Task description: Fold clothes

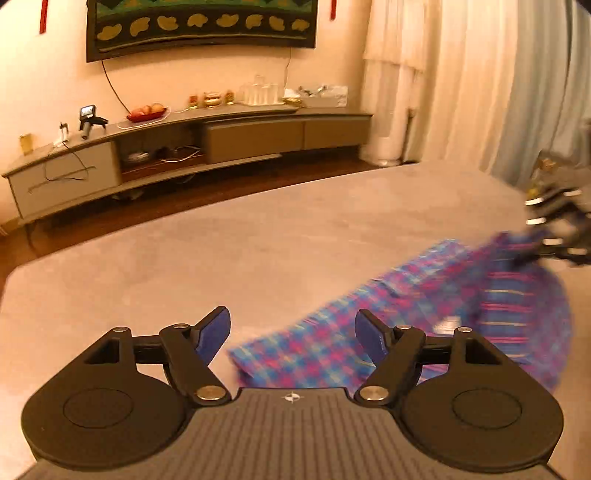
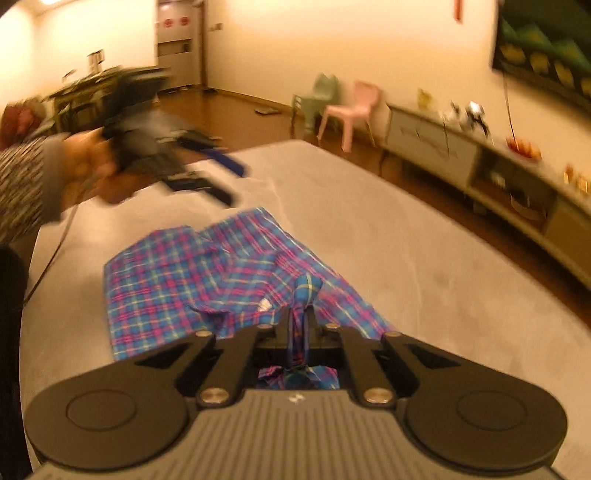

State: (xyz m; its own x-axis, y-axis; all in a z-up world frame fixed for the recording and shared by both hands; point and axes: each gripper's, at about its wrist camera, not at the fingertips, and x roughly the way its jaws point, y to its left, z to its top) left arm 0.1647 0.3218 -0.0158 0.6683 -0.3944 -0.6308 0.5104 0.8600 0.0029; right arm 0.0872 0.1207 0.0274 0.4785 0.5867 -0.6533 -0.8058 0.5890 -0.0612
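Observation:
A blue and pink plaid garment [image 1: 424, 306] lies crumpled on a grey bed [image 1: 258, 240]. My left gripper [image 1: 291, 314] hovers open above the garment's near end, with nothing between its blue pads. In the left wrist view, my right gripper [image 1: 554, 236] is a blur at the right edge, at the cloth's raised far end. In the right wrist view, my right gripper [image 2: 301, 310] is shut on a bunched fold of the plaid garment [image 2: 166, 280], which hangs lifted off the bed [image 2: 406, 258]. My left gripper [image 2: 207, 177] appears blurred beyond the cloth, open, held by a hand [image 2: 88, 162].
A low grey media cabinet [image 1: 240, 136] with fruit and small items runs along the far wall under a dark wall screen [image 1: 199, 26]. Pale curtains [image 1: 461, 74] hang at the right. A pink chair [image 2: 351, 107] and a green chair [image 2: 321, 96] stand past the bed's corner.

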